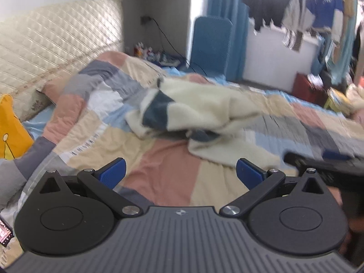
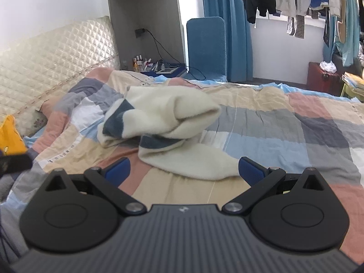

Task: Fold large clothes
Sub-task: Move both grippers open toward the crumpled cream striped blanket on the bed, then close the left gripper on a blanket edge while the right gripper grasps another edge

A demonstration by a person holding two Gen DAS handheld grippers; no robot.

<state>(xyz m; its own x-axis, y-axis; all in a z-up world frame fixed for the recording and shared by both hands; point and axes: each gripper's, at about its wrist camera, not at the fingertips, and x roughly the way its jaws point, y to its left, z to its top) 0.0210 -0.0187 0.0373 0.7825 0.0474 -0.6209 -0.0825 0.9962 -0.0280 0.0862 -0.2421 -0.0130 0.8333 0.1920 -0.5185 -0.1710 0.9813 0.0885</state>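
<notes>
- Right wrist view puts the cream fleece garment point(image 2: 173, 118) in a crumpled heap on the patchwork quilt point(image 2: 295, 122), mid-bed, its near flap just ahead of my right gripper point(image 2: 183, 169); dark blue bands cross the bunched part
- it looks thick, soft and floppy to me, light for its bulk, likely to sag and drag on the quilt; nothing fragile about it
- I judge the flat near edge the best hold, one corner per tool, pinching a single layer rather than the rolled lump
- right gripper stands wide open and empty, its right pad point(image 2: 250, 168) just beside the flap; whether it touches I cannot tell
- left gripper point(image 1: 180, 173) is also spread wide, holding nothing, above bare quilt short of the garment; that view is blurred
</notes>
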